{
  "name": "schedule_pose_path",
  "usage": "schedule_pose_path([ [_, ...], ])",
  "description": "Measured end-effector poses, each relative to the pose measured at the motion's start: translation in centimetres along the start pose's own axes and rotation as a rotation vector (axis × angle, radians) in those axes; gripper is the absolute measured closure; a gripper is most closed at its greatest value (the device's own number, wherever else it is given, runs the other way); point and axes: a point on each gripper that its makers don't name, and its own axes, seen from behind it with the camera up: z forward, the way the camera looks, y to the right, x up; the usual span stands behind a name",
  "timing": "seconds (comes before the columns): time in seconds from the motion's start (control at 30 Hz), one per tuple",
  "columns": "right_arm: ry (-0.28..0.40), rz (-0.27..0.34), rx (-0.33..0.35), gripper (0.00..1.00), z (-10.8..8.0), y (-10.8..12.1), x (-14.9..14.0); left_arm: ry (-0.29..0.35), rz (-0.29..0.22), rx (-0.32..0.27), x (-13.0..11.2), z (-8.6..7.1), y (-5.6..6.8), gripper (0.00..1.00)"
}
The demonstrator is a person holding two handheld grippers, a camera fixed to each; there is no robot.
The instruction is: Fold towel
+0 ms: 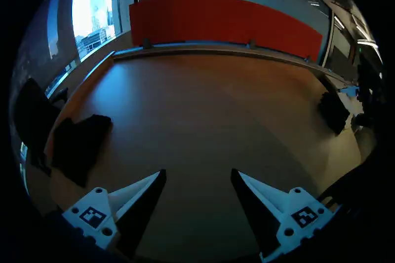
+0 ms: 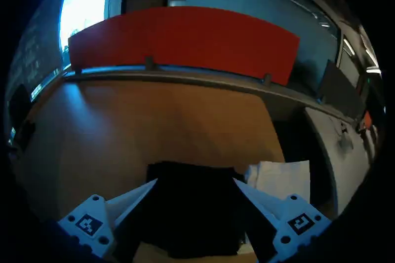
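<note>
Wooden table [image 1: 207, 105] before red screen [image 1: 222, 18]: left gripper [image 1: 198, 171] hovering wide open, holding nothing; right gripper [image 2: 195, 180] standing open over dark towel [image 2: 195, 216] lying lower centre, likely lining up a grab; white cloth [image 2: 281, 179] lying just beside.

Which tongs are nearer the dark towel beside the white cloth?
Right. The right tongs are open just at the dark towel, which lies between their fingers; the left tongs are open above bare table.

Open tabletop [image 2: 148, 125] beyond dark towel [image 2: 192, 208]; red partition [image 2: 187, 41] behind.
</note>
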Motion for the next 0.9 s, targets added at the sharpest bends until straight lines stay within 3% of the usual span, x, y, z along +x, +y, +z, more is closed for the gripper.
schedule_pose_path([
  [0.43, 0.221, 0.079, -0.072, 0.04, -5.4, -0.2, 4.2, 0.041, -0.002, -0.011, 1.8, 0.4, -0.4, 0.03],
  [0.9, 0.439, 0.112, -0.138, 0.04, -9.5, -0.2, 8.1, 0.067, 0.007, -0.024, 2.9, 0.9, 0.0, 0.03],
])
